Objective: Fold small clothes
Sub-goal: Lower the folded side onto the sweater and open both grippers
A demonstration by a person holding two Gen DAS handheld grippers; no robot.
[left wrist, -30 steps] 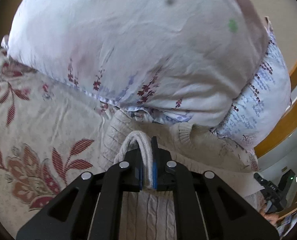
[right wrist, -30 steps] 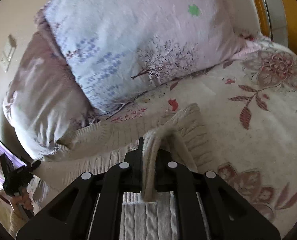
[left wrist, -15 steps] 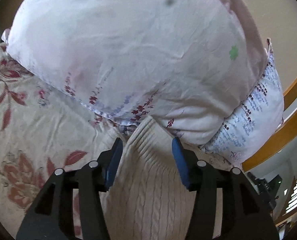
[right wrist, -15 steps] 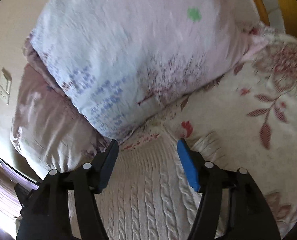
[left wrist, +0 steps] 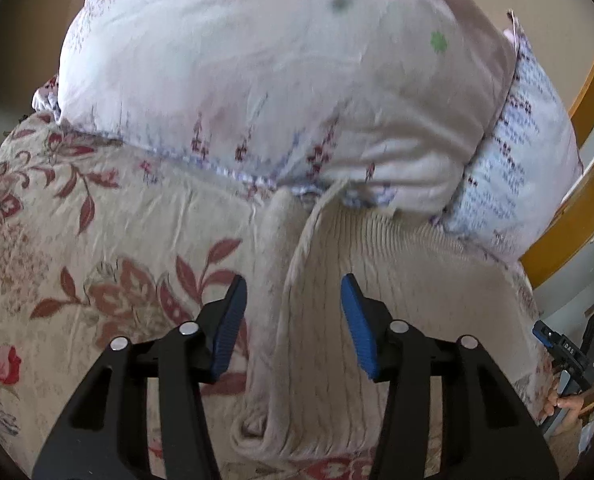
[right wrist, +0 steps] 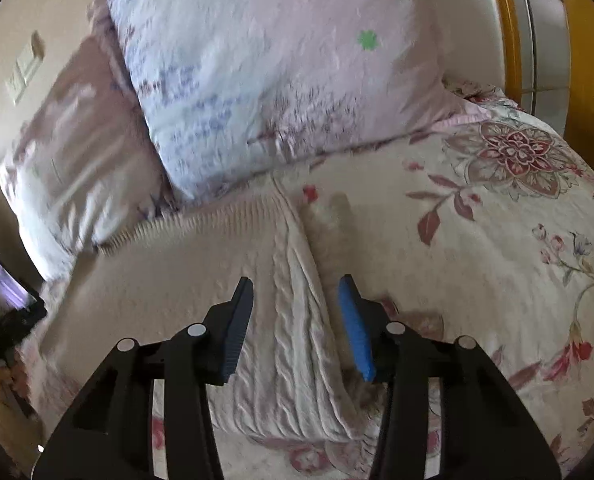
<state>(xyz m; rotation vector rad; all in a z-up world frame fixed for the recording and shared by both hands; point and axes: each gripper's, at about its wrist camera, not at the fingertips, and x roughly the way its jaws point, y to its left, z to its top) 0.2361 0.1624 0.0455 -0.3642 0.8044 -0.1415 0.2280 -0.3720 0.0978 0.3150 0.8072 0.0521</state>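
Floral bedspread [left wrist: 97, 216] covers the whole work surface, cream with red leaf and flower prints, and appears in both wrist views.

Left wrist view, near to far:
- Left gripper [left wrist: 293, 322] sits at 6 o'clock. Its jaws stand apart and have just been closing; the blue pads press on nothing.
- Cream cable-knit sweater [left wrist: 377, 264] lies flat on the bedspread below the jaws, running from 6 o'clock toward the frame centre. Its folded left edge forms a thick roll between the pads without touching them.
- Ribbed hem of the sweater ends against the pillows just above centre.
- White floral pillow [left wrist: 257, 72] fills the 12 o'clock half and blocks any travel past the hem.
- Blue-printed pillow [left wrist: 529, 160] lies at 2 o'clock, tucked behind the white one.
- Wooden bed frame [left wrist: 569, 224] curves at 3 o'clock.
- A person's hand [left wrist: 565, 404] at 4 o'clock holds the other gripper; detail is too small to read.

Right wrist view, near to far:
- Right gripper [right wrist: 296, 322] sits at 6 o'clock, jaws likewise parted and just closing, empty of fabric.
- Sweater's right edge passes under the gap, hem at centre.
- Same two pillows stand from 9 to 1 o'clock, bed frame at 2 o'clock, wall switch plate [right wrist: 25, 72] at 10 o'clock.
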